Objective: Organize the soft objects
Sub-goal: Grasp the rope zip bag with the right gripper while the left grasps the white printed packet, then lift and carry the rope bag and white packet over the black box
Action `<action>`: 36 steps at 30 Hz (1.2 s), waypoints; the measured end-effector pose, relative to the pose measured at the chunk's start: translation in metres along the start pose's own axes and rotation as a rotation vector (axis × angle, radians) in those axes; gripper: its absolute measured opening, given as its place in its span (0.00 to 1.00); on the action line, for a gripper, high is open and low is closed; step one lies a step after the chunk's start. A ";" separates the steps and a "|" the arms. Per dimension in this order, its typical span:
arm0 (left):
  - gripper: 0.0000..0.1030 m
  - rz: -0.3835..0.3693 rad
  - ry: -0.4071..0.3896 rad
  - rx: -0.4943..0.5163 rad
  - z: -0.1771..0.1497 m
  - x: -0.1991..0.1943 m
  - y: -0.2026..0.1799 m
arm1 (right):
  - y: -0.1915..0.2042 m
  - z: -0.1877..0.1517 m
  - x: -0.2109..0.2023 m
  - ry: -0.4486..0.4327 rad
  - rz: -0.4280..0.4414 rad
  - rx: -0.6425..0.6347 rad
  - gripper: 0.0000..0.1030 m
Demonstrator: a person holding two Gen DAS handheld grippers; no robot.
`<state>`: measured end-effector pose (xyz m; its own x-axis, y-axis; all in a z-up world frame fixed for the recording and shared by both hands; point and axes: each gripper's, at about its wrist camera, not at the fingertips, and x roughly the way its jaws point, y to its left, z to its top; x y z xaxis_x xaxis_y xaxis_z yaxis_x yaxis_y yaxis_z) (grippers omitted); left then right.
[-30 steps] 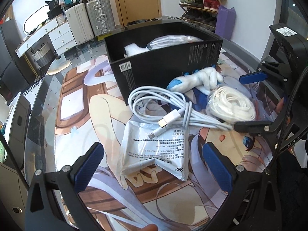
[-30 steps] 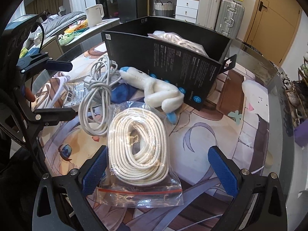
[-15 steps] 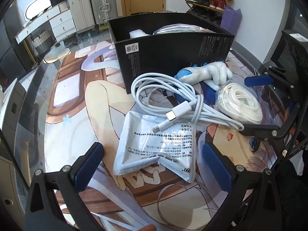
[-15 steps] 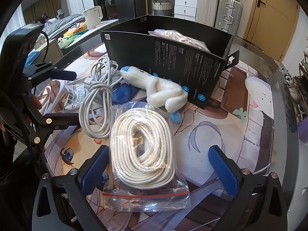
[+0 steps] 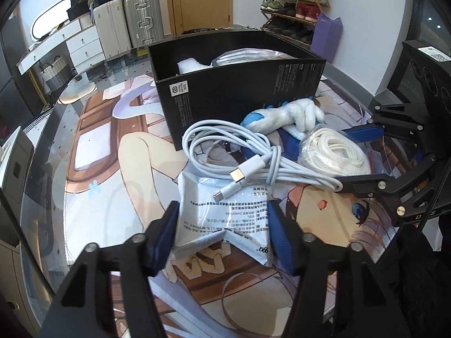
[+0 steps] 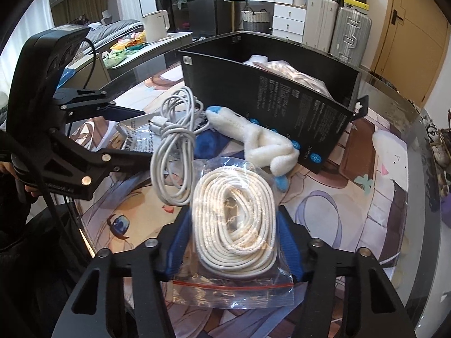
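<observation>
Since a second ago: both your grippers' jaws have been closing from wide open.
Left gripper [image 5: 222,232]: you are clenching its blue pads on the white packet [image 5: 225,214], lying flat on the printed mat [image 5: 93,169].
Right gripper [image 6: 234,243]: you are squeezing the bagged rope coil [image 6: 235,225], long axis running away from you toward the black box [image 6: 282,104].
Hard to see: the bag's near edge is hiding your pad tips; the box contents are mostly hidden.
</observation>
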<state>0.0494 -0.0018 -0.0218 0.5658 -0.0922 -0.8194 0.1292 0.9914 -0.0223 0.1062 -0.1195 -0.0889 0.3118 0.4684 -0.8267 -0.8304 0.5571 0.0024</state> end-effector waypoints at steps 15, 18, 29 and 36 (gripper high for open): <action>0.47 -0.031 -0.020 0.025 0.000 -0.016 -0.007 | 0.004 -0.002 -0.005 -0.007 0.001 -0.041 0.46; 0.47 -0.028 -0.037 0.017 0.000 -0.023 -0.004 | 0.002 -0.002 -0.008 -0.014 0.002 -0.040 0.46; 0.47 -0.039 -0.109 -0.004 0.007 -0.050 0.001 | -0.001 -0.001 -0.023 -0.069 -0.002 -0.033 0.46; 0.47 -0.038 -0.142 -0.022 0.010 -0.057 0.003 | -0.003 0.001 -0.035 -0.111 -0.011 -0.022 0.46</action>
<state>0.0263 0.0055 0.0305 0.6703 -0.1408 -0.7286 0.1360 0.9885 -0.0659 0.0982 -0.1372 -0.0594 0.3690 0.5365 -0.7590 -0.8363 0.5480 -0.0192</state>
